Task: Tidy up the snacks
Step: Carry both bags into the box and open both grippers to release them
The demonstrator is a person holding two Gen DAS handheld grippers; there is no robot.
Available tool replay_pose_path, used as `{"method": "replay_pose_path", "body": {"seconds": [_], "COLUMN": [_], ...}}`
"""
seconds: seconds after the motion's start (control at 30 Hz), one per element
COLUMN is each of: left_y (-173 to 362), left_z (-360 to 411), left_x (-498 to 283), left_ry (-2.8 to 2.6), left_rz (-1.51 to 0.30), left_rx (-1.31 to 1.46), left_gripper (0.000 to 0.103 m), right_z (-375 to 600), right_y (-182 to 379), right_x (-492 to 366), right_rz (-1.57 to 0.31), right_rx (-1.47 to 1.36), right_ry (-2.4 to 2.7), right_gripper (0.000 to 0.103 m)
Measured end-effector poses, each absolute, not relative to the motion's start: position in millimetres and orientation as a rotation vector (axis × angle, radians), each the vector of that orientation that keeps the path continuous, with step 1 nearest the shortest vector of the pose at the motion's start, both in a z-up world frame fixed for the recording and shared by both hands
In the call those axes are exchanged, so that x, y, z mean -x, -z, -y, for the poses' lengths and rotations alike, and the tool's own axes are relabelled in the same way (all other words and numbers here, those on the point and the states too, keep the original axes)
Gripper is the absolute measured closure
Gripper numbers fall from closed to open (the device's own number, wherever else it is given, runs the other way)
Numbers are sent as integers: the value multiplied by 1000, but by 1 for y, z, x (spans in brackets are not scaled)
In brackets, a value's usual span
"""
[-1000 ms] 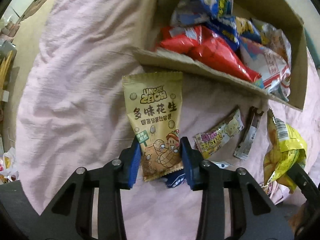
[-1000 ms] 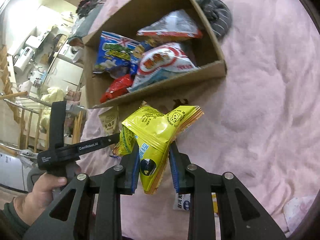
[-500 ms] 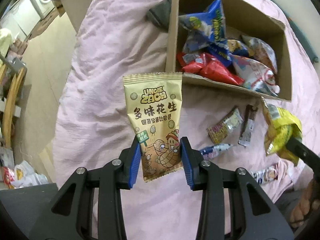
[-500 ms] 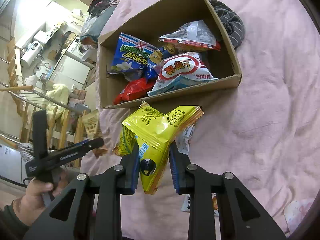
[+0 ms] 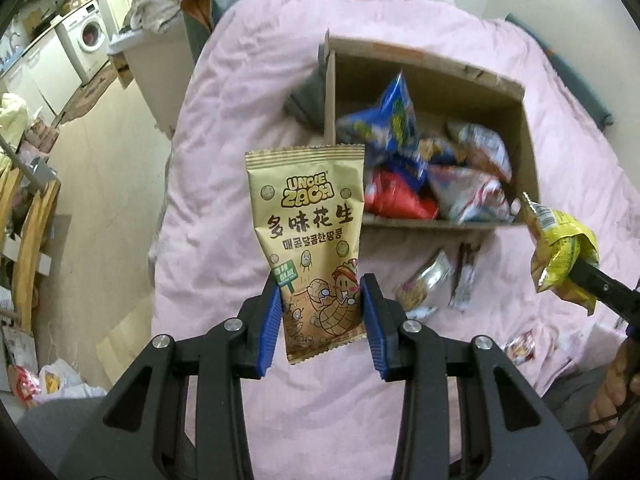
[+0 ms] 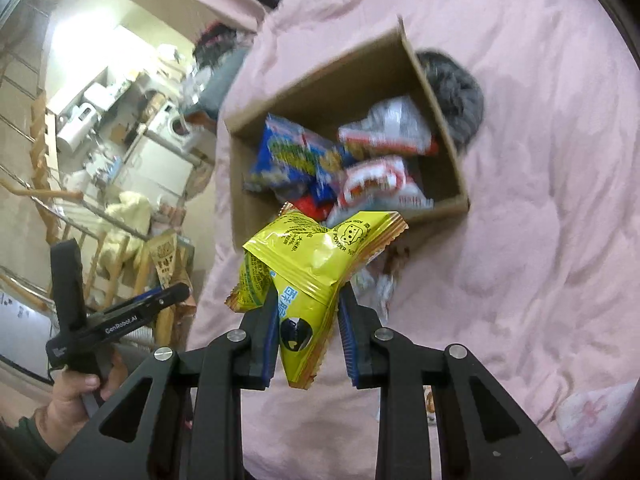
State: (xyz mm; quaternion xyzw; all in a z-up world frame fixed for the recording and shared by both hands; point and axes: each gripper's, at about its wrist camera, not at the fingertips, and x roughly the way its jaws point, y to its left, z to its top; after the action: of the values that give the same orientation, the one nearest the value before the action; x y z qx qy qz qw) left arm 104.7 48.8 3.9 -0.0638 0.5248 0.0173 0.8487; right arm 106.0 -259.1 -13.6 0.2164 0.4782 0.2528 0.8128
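Note:
My left gripper (image 5: pixel 322 316) is shut on the lower end of a tan peanut packet (image 5: pixel 310 220), which stands upright high above the pink bedspread. My right gripper (image 6: pixel 308 328) is shut on a crumpled yellow snack bag (image 6: pixel 316 256); the same yellow bag (image 5: pixel 560 248) shows at the right edge of the left wrist view. Beyond both lies an open cardboard box (image 5: pixel 516 92) holding several blue, red and white snack bags. The box (image 6: pixel 320 92) is blurred in the right wrist view. The left gripper's arm and the peanut packet (image 6: pixel 164 256) appear at the left there.
Loose small snack packets (image 5: pixel 424 284) and a brown bar (image 5: pixel 466 272) lie on the bedspread in front of the box. A grey striped cloth (image 6: pixel 456 92) sits behind the box. The bed's left edge drops to the floor, with a wooden rack (image 5: pixel 28 236) and a washing machine (image 5: pixel 90 36) beyond.
Both grippers have risen with their packets still held, so the box and bed look smaller and farther. The left one rose more and tilted, bringing the room beyond the bed into view.

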Motion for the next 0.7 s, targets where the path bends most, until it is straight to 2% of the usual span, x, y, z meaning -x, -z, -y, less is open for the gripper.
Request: {"method": "replay_pose_path", "body": {"seconds": [0.37,0.7], "left_y": [-40,-31], "left_z": [-42,-18], "left_x": [-154,-202], "left_ry": [-17,27], "left_rz": [-1019,-1014], "left_rx": [141,144], "left_gripper": [69,69], "right_z": [275,249], "right_y": [-18,-23], "right_x": [-154,-205], "right_rz": [-923,-902], "right_rx": [-435,-417], "right_ry": [-465,-486], "right_gripper": [75,75]}}
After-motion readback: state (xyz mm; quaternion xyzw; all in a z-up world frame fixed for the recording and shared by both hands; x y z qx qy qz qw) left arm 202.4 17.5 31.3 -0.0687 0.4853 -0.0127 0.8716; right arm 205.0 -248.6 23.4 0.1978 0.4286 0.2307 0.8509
